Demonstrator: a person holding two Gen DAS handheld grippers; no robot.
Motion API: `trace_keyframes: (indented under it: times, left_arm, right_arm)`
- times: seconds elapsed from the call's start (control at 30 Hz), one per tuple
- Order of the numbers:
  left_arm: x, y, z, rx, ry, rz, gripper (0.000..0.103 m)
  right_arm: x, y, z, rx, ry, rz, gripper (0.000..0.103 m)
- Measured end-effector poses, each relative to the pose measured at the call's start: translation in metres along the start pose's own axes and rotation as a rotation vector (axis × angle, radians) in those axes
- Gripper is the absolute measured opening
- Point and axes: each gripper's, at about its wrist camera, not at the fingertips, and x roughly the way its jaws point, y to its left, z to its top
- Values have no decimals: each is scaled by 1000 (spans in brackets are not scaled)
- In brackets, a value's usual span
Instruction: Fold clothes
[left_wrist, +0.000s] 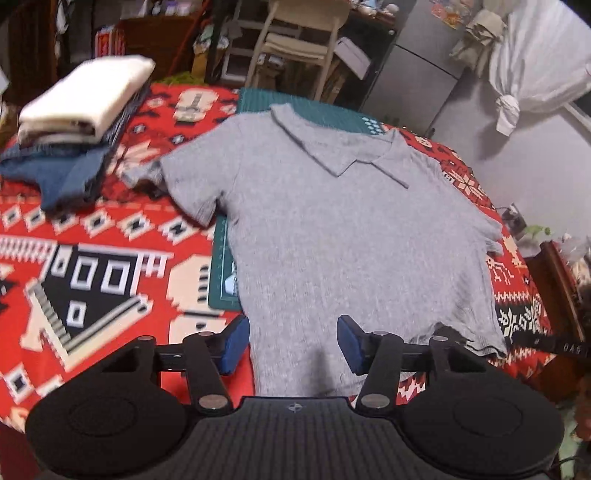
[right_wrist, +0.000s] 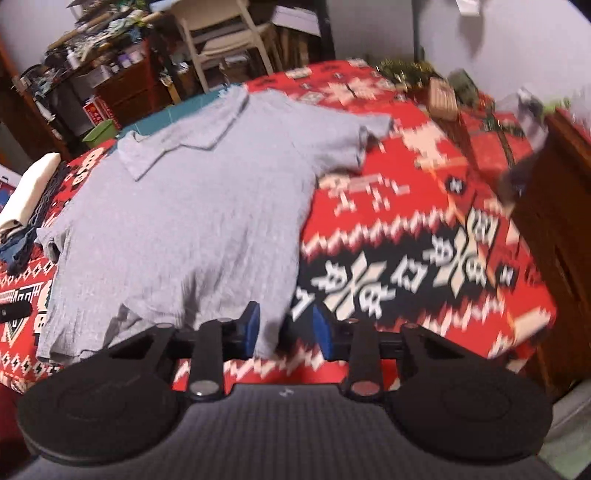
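A grey short-sleeved polo shirt lies spread flat, collar away from me, on a red patterned cloth. My left gripper is open above the shirt's near left hem corner, blue pads on either side of the fabric. In the right wrist view the same grey polo shirt fills the left half. My right gripper is open over the shirt's near right hem corner, with the cloth edge between its pads. The tip of the left gripper shows as a dark bar at that view's left edge.
A stack of folded clothes, cream on top of blue denim, sits at the far left. A green cutting mat lies under the shirt. A wooden chair and cluttered shelves stand beyond the table. A wooden cabinet flanks the right.
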Motion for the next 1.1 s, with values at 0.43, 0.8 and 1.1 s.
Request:
trace_keyframes:
  times: [0.43,0.8,1.1]
  left_arm:
    - [0,26,0,-74,-27,28,51]
    - [1,36,3,-109,8,-13,51]
    - [11,45,0,-137,83,-81,24]
  right_arm:
    - [27,18,-11,-60,38,-42,22]
    - [7,-4,-2,-70,13,-168,2]
    - [12,-20,2,-30,21,-193,2]
